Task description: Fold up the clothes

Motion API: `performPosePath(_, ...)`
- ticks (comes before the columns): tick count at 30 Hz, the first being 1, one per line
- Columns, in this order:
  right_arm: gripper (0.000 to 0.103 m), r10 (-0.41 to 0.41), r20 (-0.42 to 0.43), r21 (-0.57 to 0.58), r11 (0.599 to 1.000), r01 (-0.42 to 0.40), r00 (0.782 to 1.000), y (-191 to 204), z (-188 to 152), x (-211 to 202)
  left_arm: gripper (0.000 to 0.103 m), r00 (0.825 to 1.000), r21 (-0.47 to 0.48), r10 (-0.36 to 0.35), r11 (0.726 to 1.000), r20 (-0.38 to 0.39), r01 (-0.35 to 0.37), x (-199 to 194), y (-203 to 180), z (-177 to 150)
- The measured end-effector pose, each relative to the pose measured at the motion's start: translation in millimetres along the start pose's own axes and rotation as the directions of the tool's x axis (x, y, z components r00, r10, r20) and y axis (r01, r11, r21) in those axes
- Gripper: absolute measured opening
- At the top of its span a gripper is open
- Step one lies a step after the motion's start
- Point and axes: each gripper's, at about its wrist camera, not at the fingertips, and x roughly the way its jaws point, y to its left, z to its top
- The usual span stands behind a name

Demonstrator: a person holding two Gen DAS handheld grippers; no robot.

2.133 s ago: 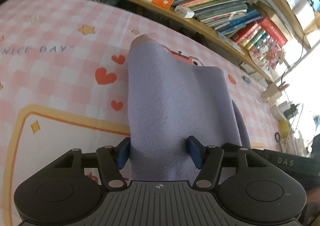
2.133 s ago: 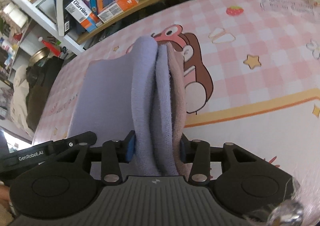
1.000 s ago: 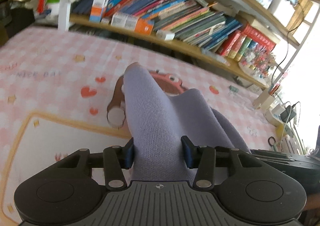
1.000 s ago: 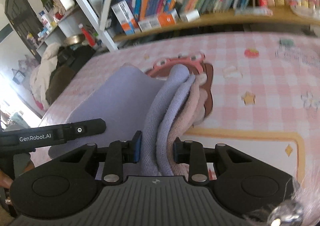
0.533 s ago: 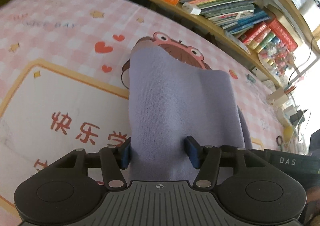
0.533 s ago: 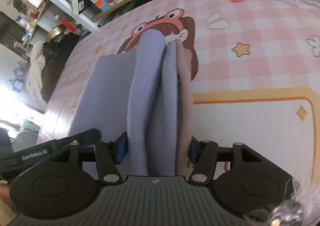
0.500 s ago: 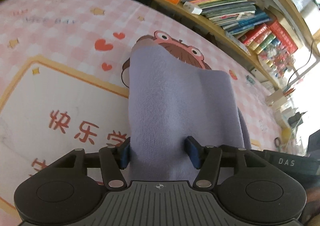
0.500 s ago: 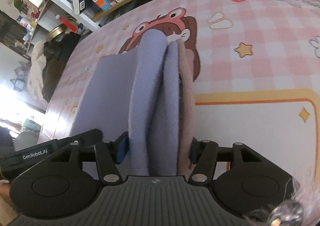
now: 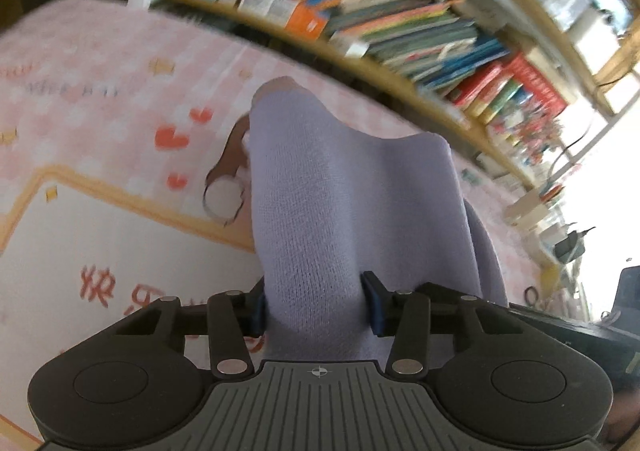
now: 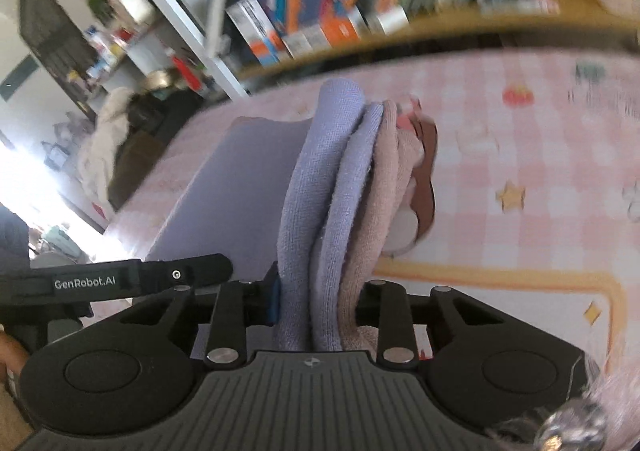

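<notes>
Underneath, pink checked mat (image 9: 100, 63) with hearts, stars, orange border and cartoon face; blurred bookshelf (image 9: 400, 23) packed with books runs along its far edge, clutter and bright window light at sides. Left gripper (image 9: 316, 311) and right gripper (image 10: 316, 303) each clamp a bunched edge of the lilac garment (image 9: 340, 191), jaws having just squeezed tighter, fabric held up over the mat.

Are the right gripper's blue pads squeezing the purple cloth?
Touching. In the right wrist view, the right gripper, whose jaws have just been closing, pinches the bunched purple cloth, with fabric filling the whole space between its fingers.
</notes>
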Motion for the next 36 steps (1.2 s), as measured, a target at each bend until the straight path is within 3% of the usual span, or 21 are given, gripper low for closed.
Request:
performPosePath(11,0.027,0.048,0.095,-0.035,0.998,-0.044,0.994,13,20,-35,0.044,0.992,0.067,0.007,0.998,0.124,-0.015,-39,-33,11)
performPosePath(23,0.027,0.037,0.116,-0.014,0.999,-0.036,0.993,18,17,-41,0.044,0.992,0.102,-0.003,0.995,0.127,-0.01,-44,-36,14)
performPosePath(29,0.027,-0.006,0.129,0.005,1.0,0.006,0.992,32,16,-31,0.044,0.993,0.114,-0.045,0.993,0.105,0.033,-41,-16,26)
performPosePath(36,0.027,-0.081,0.163,0.046,0.996,0.074,0.983,72,20,-2,0.044,0.99,0.155,-0.118,0.982,0.073,0.105,-41,33,57)
